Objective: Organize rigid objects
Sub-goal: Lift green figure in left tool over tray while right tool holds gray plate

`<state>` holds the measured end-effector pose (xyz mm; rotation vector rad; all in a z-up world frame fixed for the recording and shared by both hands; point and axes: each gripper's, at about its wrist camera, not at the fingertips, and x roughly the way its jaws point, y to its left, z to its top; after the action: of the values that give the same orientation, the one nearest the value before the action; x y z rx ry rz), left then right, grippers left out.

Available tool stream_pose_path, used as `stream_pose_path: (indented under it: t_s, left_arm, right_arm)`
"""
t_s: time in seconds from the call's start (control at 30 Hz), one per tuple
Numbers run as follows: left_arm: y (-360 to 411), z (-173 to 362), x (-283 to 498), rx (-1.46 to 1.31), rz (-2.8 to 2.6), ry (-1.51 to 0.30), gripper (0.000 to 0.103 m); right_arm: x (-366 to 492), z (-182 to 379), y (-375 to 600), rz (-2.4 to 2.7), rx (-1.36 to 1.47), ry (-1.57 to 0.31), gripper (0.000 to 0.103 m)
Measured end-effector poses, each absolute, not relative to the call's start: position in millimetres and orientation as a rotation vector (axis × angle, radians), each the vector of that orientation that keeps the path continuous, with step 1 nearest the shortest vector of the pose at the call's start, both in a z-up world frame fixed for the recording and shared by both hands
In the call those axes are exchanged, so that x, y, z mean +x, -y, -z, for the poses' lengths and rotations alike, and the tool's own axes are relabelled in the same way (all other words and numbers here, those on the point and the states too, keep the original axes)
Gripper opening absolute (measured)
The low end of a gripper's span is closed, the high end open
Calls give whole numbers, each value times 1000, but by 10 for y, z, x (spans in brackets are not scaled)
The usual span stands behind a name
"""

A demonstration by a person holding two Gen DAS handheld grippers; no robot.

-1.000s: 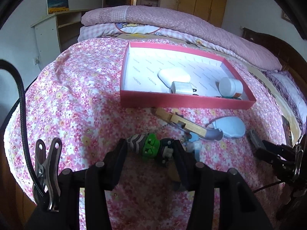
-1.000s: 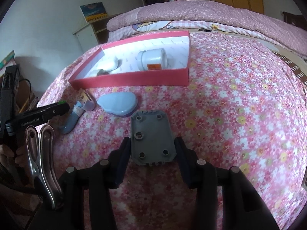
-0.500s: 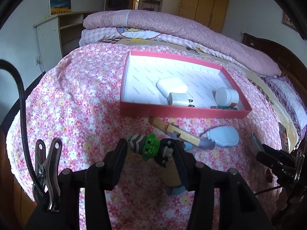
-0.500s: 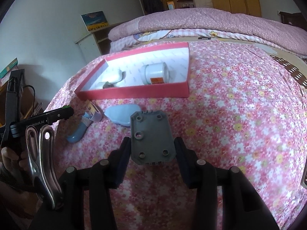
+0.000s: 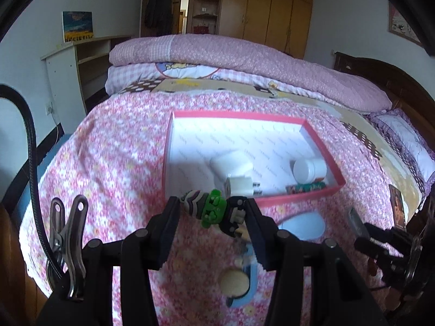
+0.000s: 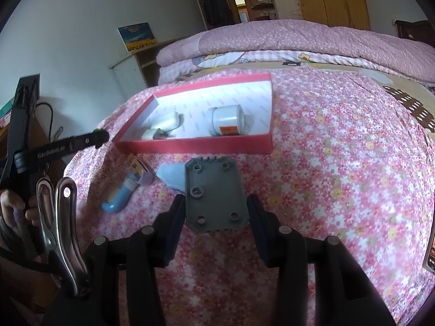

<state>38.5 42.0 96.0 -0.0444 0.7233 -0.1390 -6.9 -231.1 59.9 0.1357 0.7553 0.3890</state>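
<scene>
Two grippers each carry a piece toward one pink tray (image 5: 323, 142), which lies on the flowered bed (image 5: 114, 157) with its long axis running across the left wrist view. Inside the tray, toward its near wall, lie a white charger block (image 5: 231, 164), a white jar (image 6: 227, 119) on its side, a small white plug (image 5: 239, 186) and a thin printed strip (image 5: 305, 187).

The right gripper (image 6: 214, 214) has its jaws closed on a grey plate (image 6: 213, 195) with mounting holes, long axis pointing away from the jaws, straight at the tray's near wall; bed cover shows between plate and tray, so it sits a little short of it.

The left gripper (image 5: 213, 217) has its jaws clamped on a small green-headed figure (image 5: 212, 210), held crosswise between them, and the figure's top overlaps the tray's near rim in that view. I judge the left the nearer of the two: a short push forward and the figure is over the tray floor, at the bare left part beside the charger block.

Loose on the bed before the tray lie a pale blue lid (image 5: 303, 224) and a blue tube piece (image 6: 121, 197).
</scene>
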Motion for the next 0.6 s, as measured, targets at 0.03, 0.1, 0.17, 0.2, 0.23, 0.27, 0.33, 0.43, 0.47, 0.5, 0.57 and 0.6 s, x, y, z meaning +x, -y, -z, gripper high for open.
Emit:
stream_pose_path:
  t_s: [0.03, 0.1, 0.17, 0.2, 0.23, 0.27, 0.33, 0.43, 0.47, 0.5, 0.57, 0.6]
  left_arm:
    - [-409, -995, 413, -41, 146, -717, 51]
    - [-384, -1054, 466, -33, 151, -702, 51]
    - [-357, -1111, 525, -23, 152, -684, 51]
    - [-339, -1137, 565, -20, 153, -677, 51]
    - [-323, -1152, 597, -19, 155, -673, 51]
    - [-310, -1162, 632, -18, 157, -669, 51]
    - [-285, -1162, 718, -12, 154, -666, 51]
    - [-261, -1143, 832, -14, 153, -672, 51]
    - [-254, -1135, 865, -15, 152, -675, 51]
    - [-248, -1124, 896, -15, 151, -678, 51]
    - [-239, -1100, 951, -17, 143, -683, 51]
    - [-240, -1088, 974, -20, 141, -685, 51]
  right_arm:
    - [-67, -599, 2307, -390, 136, -755, 47]
    - [-55, -596, 2296, -392, 137, -756, 47]
    - [-44, -591, 2290, -393, 137, -758, 47]
    - [-38, -587, 2286, -393, 136, -759, 47]
    - [-39, -580, 2289, -393, 136, -760, 47]
    - [-36, -576, 2289, -392, 136, -761, 47]
    - [-38, -570, 2291, -390, 139, -762, 47]
    - [-37, -565, 2297, -386, 141, -764, 47]
    - [-37, -564, 2300, -385, 140, -765, 47]
    - [-32, -565, 2303, -384, 141, -764, 47]
    - [-11, -575, 2303, -383, 137, -764, 47]
    - [3, -589, 2299, -382, 131, -761, 47]
